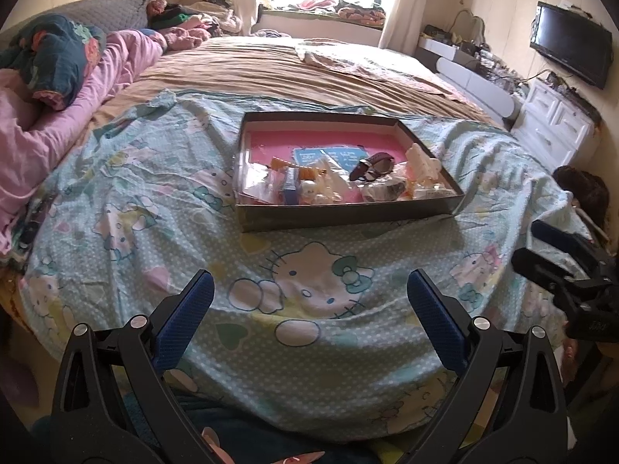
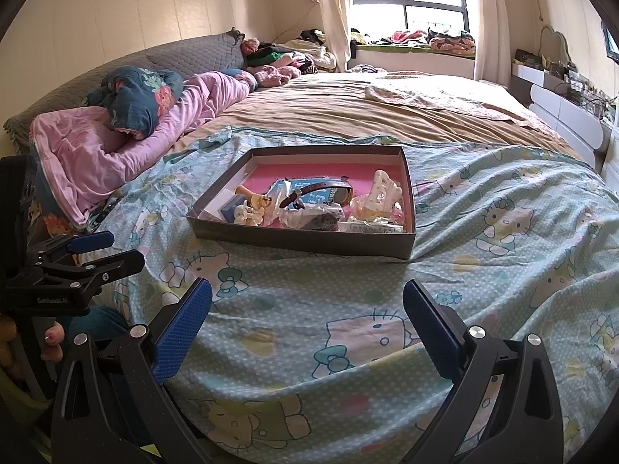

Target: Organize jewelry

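A shallow dark box (image 1: 340,218) with a pink floor sits on the cat-print blanket; it also shows in the right wrist view (image 2: 309,241). Inside lie a dark strap watch (image 1: 371,166) (image 2: 313,192), white hair clips (image 1: 423,162) (image 2: 381,193), small plastic bags (image 2: 309,216) and orange and cream trinkets (image 1: 305,183) (image 2: 251,208). My left gripper (image 1: 309,290) is open and empty, held low in front of the box. My right gripper (image 2: 307,301) is open and empty, also short of the box. Each gripper shows at the edge of the other's view.
The cat-print blanket (image 1: 154,212) covers the near part of a large bed with a tan sheet (image 1: 271,69). Pink and floral quilts (image 2: 116,131) are heaped at the left. A white dresser (image 1: 557,123) and a wall television (image 1: 572,50) stand at the right.
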Available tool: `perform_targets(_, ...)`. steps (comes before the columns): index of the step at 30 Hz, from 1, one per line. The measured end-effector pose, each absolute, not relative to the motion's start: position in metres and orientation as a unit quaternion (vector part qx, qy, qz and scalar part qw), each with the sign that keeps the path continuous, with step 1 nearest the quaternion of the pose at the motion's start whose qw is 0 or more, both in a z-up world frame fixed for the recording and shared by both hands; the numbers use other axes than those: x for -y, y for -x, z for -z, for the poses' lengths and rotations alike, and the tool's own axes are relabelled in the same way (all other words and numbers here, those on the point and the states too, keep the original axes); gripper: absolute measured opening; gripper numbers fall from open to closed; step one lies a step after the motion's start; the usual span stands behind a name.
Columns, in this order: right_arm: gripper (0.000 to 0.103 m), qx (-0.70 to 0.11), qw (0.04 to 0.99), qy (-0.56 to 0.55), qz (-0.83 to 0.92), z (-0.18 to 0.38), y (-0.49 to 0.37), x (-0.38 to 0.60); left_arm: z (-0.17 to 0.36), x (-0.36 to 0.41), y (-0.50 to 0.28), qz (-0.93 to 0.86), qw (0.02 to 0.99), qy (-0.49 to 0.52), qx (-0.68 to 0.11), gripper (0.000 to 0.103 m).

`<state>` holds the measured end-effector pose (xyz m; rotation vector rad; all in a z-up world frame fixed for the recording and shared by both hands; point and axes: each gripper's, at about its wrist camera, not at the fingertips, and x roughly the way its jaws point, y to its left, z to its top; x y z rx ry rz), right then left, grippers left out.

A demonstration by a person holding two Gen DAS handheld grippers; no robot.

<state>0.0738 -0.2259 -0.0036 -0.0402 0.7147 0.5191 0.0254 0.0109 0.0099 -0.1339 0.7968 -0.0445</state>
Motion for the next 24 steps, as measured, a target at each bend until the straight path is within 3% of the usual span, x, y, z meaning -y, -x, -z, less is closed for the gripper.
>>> perform_targets(13,0.098,-0.367,0.916,-0.018,-0.161,0.022,-0.118,0.278,0.002,-0.04,-0.047,0.004,0.908,0.112,-0.404,0.093)
perform_targets(24,0.098,-0.389,0.918,0.002,0.083,0.063,-0.249,0.409,0.061,-0.213,-0.17,-0.252,0.838,0.146,-0.462,0.093)
